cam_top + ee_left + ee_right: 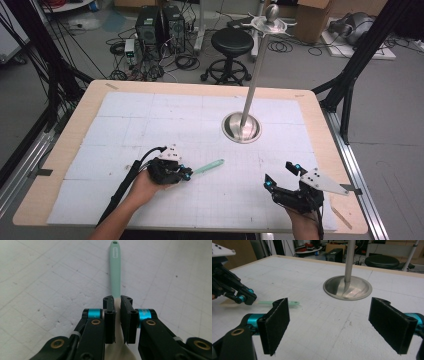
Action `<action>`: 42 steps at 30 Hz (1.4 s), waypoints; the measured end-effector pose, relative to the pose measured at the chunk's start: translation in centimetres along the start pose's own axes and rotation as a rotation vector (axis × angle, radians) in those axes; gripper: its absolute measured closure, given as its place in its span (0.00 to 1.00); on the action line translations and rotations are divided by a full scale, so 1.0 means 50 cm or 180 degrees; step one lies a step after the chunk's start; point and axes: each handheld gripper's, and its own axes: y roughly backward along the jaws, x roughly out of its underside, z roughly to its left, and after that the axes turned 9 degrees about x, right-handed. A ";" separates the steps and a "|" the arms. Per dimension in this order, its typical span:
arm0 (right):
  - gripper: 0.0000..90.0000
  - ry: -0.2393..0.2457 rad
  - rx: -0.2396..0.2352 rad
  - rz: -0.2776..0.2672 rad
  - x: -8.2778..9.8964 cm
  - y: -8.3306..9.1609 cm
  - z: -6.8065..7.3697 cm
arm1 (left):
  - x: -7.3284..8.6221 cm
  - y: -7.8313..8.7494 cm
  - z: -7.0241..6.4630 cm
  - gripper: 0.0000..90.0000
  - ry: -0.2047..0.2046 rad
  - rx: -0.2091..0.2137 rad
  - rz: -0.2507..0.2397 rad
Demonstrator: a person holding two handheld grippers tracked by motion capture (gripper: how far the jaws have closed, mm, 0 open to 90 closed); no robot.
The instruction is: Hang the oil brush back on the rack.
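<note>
The left gripper [186, 173] is down low on the table [125, 125], and its fingers [110, 315] are closed on a spatula [115, 272] with a mint green handle. In the left gripper view, the green handle runs straight out ahead from between the fingers, and a cream part of the spatula shows below them, close to the camera. So the fingers hold it near the place where the handle meets the cream part. The handle has a little hole at its far tip. In the high view, the spatula [207, 166] lies low over the white mat, and its long way points away from the left gripper, toward the right and a bit toward the far side. I cannot tell if it rests on the mat or is just above it. The right gripper [280, 177] is near the front right of the table, and its fingers [274, 323] are wide open with nothing between them. In the right gripper view, the spatula [284, 303] is off to the left, well apart from those fingers. A shiny metal stand [242, 126] with a tall pole is farther back, about between the two grippers. The left hand is the near one here, so I think it will do the next move with the spatula.
</note>
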 end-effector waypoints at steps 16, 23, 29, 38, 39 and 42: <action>0.18 -0.0035 -0.0037 0.0021 0.001 -0.009 0.008 | -0.001 0.067 -0.033 0.91 -0.0054 -0.0100 -0.0620; 0.18 -0.0071 -0.0130 0.0001 -0.002 -0.018 0.025 | 0.007 0.097 -0.055 0.91 -0.0069 -0.0110 -0.0891; 0.18 -0.0133 -0.0279 -0.0001 -0.005 -0.035 0.045 | 0.014 0.116 -0.072 0.91 -0.0067 -0.0055 -0.1101; 0.18 -0.0091 -0.0576 0.0051 -0.017 -0.073 0.104 | 0.019 0.126 -0.092 0.91 -0.0103 -0.0026 -0.1258; 0.18 -0.0106 -0.0628 0.0050 -0.019 -0.078 0.111 | 0.020 0.125 -0.094 0.91 -0.0095 -0.0027 -0.1271; 0.18 -0.0109 -0.0756 0.0039 -0.028 -0.092 0.133 | 0.020 0.123 -0.097 0.91 -0.0109 -0.0015 -0.1277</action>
